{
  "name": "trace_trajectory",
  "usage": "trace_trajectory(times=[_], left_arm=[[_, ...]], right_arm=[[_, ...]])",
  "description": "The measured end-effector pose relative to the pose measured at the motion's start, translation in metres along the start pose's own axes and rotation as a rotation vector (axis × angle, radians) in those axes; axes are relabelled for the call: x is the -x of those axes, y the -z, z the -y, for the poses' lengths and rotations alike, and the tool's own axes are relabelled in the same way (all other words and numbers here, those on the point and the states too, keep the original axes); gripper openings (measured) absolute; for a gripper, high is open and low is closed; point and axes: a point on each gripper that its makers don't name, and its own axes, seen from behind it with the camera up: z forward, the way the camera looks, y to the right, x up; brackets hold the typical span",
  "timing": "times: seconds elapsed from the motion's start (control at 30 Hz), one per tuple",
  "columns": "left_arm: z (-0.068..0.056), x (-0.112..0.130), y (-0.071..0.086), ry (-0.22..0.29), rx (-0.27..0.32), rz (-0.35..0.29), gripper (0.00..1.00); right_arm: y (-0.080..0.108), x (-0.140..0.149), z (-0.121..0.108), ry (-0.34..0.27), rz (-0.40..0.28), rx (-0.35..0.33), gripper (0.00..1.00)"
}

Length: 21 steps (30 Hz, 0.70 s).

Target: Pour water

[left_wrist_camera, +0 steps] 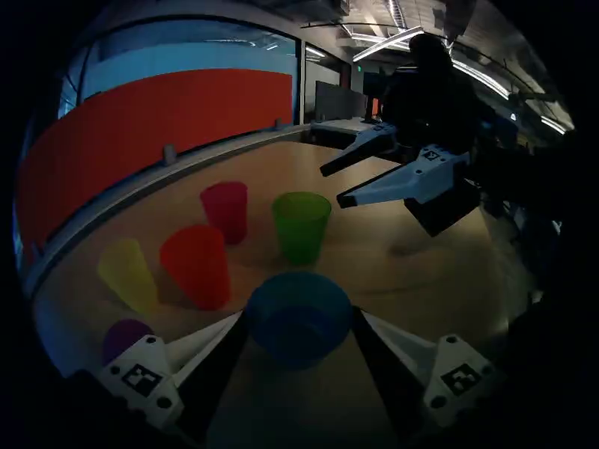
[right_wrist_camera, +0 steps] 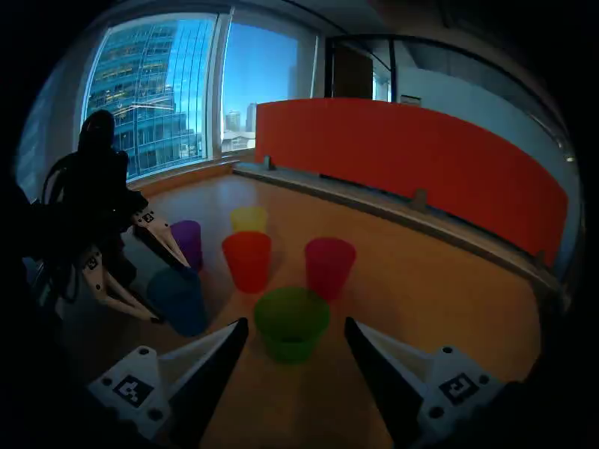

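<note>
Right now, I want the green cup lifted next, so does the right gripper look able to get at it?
Probably yes. The right gripper is open, and the green cup stands upright just ahead of its fingertips with nothing between. The orange cup and the pink cup stand farther back.

The left gripper view sits low over the table [left_wrist_camera: 419, 277], close behind the blue cup [left_wrist_camera: 299, 318], facing the red partition [left_wrist_camera: 150, 127] at 10 o'clock; the right gripper view looks back from opposite, close behind the green cup [right_wrist_camera: 290, 323]; both share the 6 cups [left_wrist_camera: 196, 266].
</note>
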Motion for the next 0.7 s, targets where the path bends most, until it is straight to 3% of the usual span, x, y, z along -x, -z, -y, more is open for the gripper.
trace_trajectory(times=[0.27, 0.7], left_arm=[[0.0002, -0.0014, -0.0056, -0.029, -0.005, 0.011, 0.92], [-0.0003, -0.0020, -0.0060, -0.031, -0.003, 0.027, 0.88]], right_arm=[[0.0006, -0.0005, -0.0017, 0.002, 0.001, 0.003, 0.99], [0.0002, 0.0036, -0.0007, 0.009, 0.014, 0.002, 0.99]])
